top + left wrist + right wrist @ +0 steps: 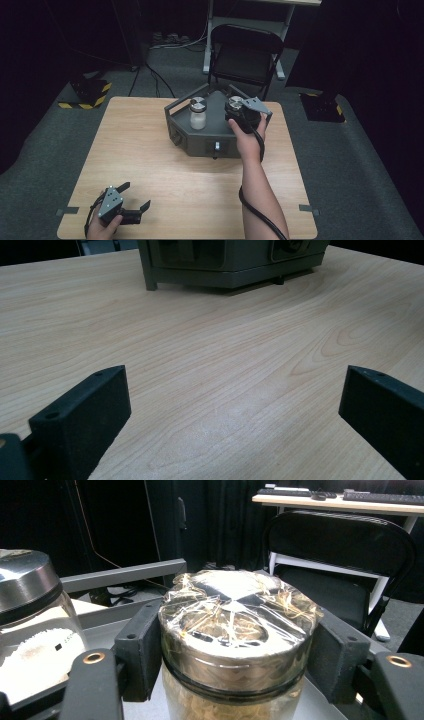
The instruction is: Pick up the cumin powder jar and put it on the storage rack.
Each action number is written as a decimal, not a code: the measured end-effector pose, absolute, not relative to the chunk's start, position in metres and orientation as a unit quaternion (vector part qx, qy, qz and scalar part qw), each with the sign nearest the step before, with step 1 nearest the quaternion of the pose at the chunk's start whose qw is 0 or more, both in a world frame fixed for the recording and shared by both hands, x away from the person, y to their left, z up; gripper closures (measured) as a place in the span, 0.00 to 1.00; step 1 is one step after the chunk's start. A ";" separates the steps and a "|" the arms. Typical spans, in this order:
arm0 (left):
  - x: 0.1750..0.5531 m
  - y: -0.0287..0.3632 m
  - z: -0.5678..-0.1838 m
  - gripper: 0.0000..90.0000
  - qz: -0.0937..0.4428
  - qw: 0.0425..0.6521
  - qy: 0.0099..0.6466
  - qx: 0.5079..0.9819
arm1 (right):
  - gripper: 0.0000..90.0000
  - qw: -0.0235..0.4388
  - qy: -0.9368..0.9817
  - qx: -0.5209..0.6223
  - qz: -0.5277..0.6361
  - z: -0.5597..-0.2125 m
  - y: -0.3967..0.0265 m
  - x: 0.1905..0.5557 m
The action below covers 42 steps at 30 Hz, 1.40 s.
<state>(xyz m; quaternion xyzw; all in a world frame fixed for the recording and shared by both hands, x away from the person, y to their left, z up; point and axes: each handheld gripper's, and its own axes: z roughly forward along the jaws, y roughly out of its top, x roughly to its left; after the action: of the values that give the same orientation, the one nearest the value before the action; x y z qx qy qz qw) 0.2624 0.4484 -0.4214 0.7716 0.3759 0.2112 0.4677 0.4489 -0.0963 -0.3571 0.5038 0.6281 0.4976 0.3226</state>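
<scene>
The right gripper (pixel 235 645) is clamped on the lid (pixel 239 625) of a glass jar (pixel 235 700): in the right gripper view its two black jaws press against opposite sides of the metal lid, one at the left and one at the right, with the jar's glass body below them. The lid top is shiny and covered with crinkled clear film. The jar holds pale, straw-like strands. In the high view the right gripper (pixel 243 116) sits over the right part of a dark grey tray (pixel 200 145), with the person's right hand (pixel 247 140) wrapped around it from the near side and the black cable trailing down along the forearm.

Just to the left of the held jar stands a second jar (pixel 35 630), upright, with a metal lid and white grains inside; in the high view it stands (pixel 198 114) in the left part of the same tray, apart from the held one. The tray rests on the far half of a wooden table (pixel 150 165).

The left gripper (pixel 131 200) lies low near the table's front left corner, held by the left hand (pixel 102 227), well apart from the tray. Its jaws stand wide apart, with only bare wood (pixel 225 370) between them
</scene>
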 end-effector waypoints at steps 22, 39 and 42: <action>0.263 0.448 -0.421 0.01 0.210 0.466 0.375 0.773 | 0.18 0.296 0.632 0.511 0.503 -0.349 -0.104 0.453; 0.262 0.445 -0.420 0.01 0.216 0.459 0.367 0.779 | 0.00 0.291 0.625 0.503 0.522 -0.351 -0.112 0.435; 0.262 0.444 -0.419 0.01 0.216 0.458 0.367 0.780 | 0.00 0.293 0.623 0.500 0.526 -0.350 -0.114 0.429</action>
<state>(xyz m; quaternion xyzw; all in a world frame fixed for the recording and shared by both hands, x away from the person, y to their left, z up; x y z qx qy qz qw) 0.2624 0.4444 -0.4194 0.7803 0.3671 0.2159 0.4580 0.4288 -0.1135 -0.3496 0.4997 0.6228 0.5261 0.2926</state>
